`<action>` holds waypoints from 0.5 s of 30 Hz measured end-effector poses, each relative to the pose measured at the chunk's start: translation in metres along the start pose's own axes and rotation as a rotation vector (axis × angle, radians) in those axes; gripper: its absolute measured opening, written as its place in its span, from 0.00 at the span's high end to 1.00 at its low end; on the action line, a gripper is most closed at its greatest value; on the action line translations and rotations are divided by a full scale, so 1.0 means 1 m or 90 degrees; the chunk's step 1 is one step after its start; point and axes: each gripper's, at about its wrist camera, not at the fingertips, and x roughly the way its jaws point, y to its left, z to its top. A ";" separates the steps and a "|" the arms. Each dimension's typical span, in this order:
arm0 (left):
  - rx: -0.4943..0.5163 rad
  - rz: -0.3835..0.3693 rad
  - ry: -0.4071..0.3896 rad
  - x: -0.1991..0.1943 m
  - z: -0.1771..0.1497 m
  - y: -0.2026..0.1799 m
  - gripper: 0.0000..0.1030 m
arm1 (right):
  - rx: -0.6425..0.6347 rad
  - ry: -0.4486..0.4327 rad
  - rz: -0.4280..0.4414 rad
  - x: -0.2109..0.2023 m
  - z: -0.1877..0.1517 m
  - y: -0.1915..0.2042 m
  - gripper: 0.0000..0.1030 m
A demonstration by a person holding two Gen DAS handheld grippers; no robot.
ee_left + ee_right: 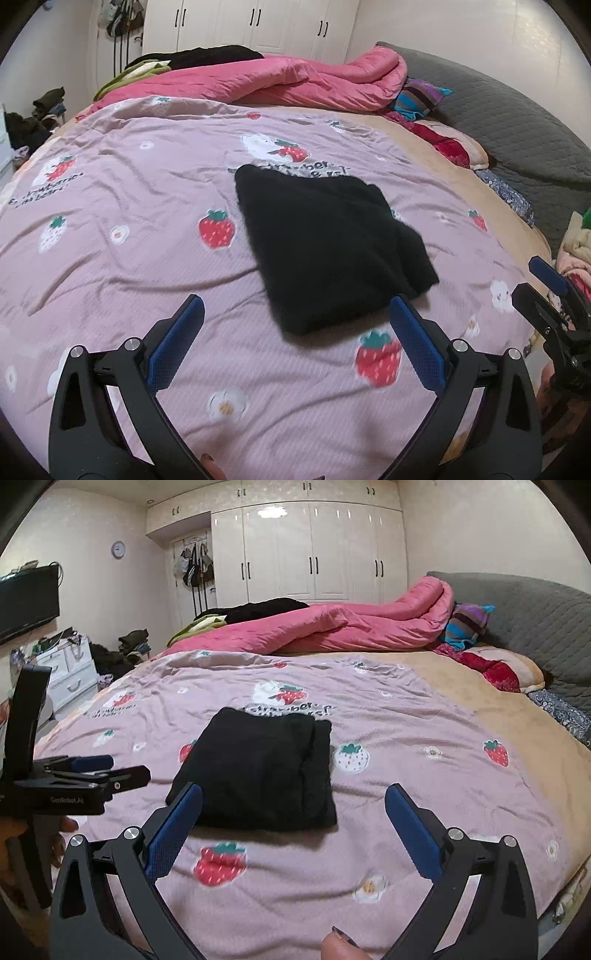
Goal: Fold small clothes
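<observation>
Both my tongs wide apart, empty: left tongs (297,325), right tongs (293,812). Folded black garment (258,771) at 12 o'clock on bed (424,775), long axis 6-to-12; right tongs squarer to it

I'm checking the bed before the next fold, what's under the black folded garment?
The black folded garment lies on the pink strawberry-print cover, overlapping the printed lettering. Whatever print lies beneath it is hidden.

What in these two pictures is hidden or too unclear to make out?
- Black folded garment: its kind; both views show only a dark folded block.
- Printed words on the bedspread: the garment covers part in both views.
- Clock: right view, too small to read.
- Right gripper: left view, cut off by the edge.
- Person: only fingertips show.
</observation>
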 end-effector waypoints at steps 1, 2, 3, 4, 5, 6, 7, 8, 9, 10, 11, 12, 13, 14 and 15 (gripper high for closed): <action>-0.001 0.001 -0.001 -0.003 -0.006 0.003 0.09 | -0.002 0.004 -0.003 -0.001 -0.005 0.002 0.04; -0.004 0.003 -0.001 -0.004 -0.011 0.006 0.09 | -0.001 0.006 -0.005 -0.002 -0.009 0.003 0.04; -0.007 0.006 -0.002 -0.007 -0.016 0.009 0.09 | -0.001 0.008 -0.008 -0.004 -0.013 0.004 0.04; -0.010 0.008 -0.004 -0.009 -0.023 0.012 0.09 | 0.002 0.009 -0.010 -0.006 -0.019 0.005 0.04; -0.014 0.008 -0.005 -0.011 -0.027 0.015 0.09 | 0.004 0.010 -0.008 -0.007 -0.023 0.005 0.04; -0.016 0.008 -0.007 -0.012 -0.031 0.018 0.09 | 0.000 0.013 -0.008 -0.007 -0.027 0.006 0.04; -0.018 0.010 -0.009 -0.014 -0.036 0.020 0.09 | -0.002 0.015 -0.011 -0.007 -0.029 0.007 0.04; -0.023 0.012 -0.008 -0.014 -0.039 0.023 0.09 | 0.000 0.018 -0.018 -0.008 -0.033 0.008 0.04; -0.027 0.013 -0.007 -0.014 -0.043 0.026 0.09 | 0.007 0.022 -0.019 -0.007 -0.036 0.008 0.04; -0.031 0.013 -0.005 -0.014 -0.047 0.029 0.09 | 0.013 0.026 -0.017 -0.007 -0.038 0.008 0.04; -0.033 0.015 -0.004 -0.014 -0.050 0.031 0.09 | 0.020 0.032 -0.015 -0.007 -0.041 0.008 0.04; -0.037 0.019 -0.002 -0.013 -0.053 0.033 0.09 | 0.022 0.035 -0.016 -0.007 -0.043 0.009 0.04; -0.041 0.022 -0.001 -0.013 -0.056 0.035 0.09 | 0.023 0.043 -0.018 -0.005 -0.045 0.010 0.04; -0.047 0.022 -0.002 -0.014 -0.059 0.037 0.09 | 0.022 0.050 -0.021 -0.004 -0.048 0.011 0.04; -0.052 0.020 -0.001 -0.014 -0.062 0.039 0.09 | 0.021 0.054 -0.023 -0.002 -0.050 0.011 0.04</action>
